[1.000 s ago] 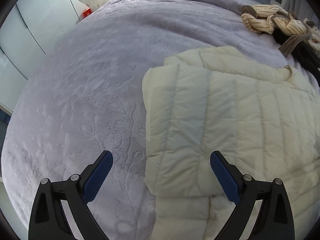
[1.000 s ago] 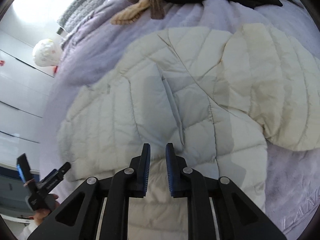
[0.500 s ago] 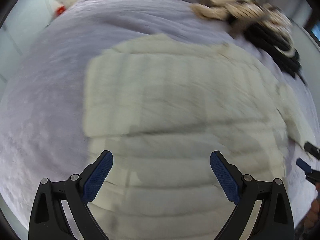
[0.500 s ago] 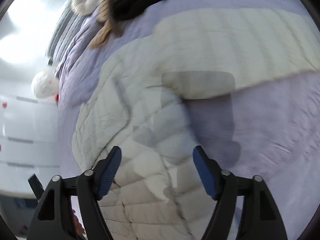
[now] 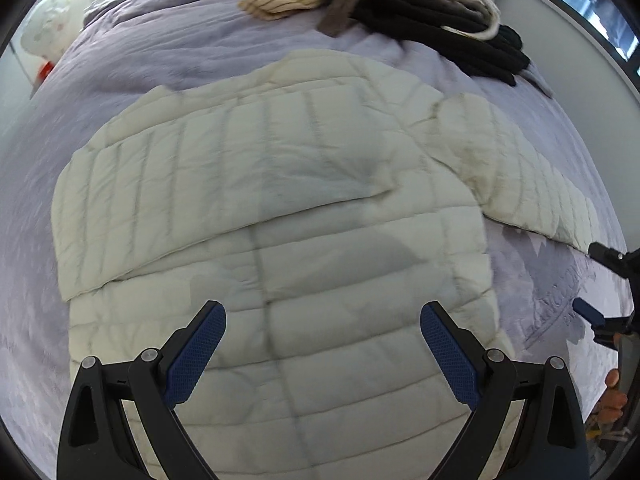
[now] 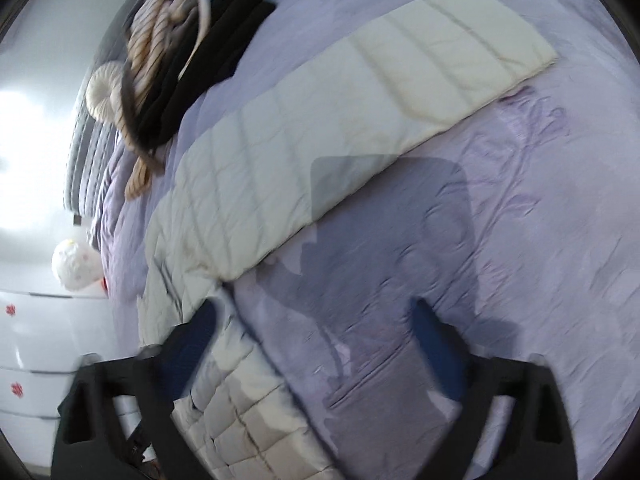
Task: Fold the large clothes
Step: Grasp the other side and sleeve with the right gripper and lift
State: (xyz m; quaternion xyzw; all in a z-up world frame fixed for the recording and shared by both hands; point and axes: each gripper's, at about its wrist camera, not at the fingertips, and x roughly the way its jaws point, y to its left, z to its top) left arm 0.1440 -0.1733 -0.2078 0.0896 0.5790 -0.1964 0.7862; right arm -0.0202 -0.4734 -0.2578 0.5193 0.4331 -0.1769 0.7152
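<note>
**A:** What is shown, and where is the garment?

**B:** A cream quilted puffer jacket (image 5: 276, 216) is spread flat on a lavender embossed bedspread (image 5: 120, 64). In the left wrist view one sleeve is seen folded across the body, its edge forming a diagonal line from the left side towards the right. The other sleeve (image 6: 360, 104) is stretched out to the right, away from the body, and lies flat on the bedspread. At the far edge of the bed a heap of striped cream and black clothes (image 5: 400, 4) is piled, apart from the jacket.

**A:** How are the tongs set?

**B:** The left gripper (image 5: 320, 352) is held wide open above the near part of the jacket, and nothing is gripped. The right gripper (image 6: 316, 344) is also spread wide and empty, though it is blurred; it is placed over the bedspread just near of the outstretched sleeve, with its left finger over the jacket's side edge.

**A:** How is the step best done?

**B:** The next step is judged to be the folding in of the outstretched sleeve. The cuff end should be pinched through both layers, lifted only slightly, and carried across so that it is laid over the first sleeve. The slippery, puffy fabric is likely to spring back, so the fold should be pressed down before release.
</note>
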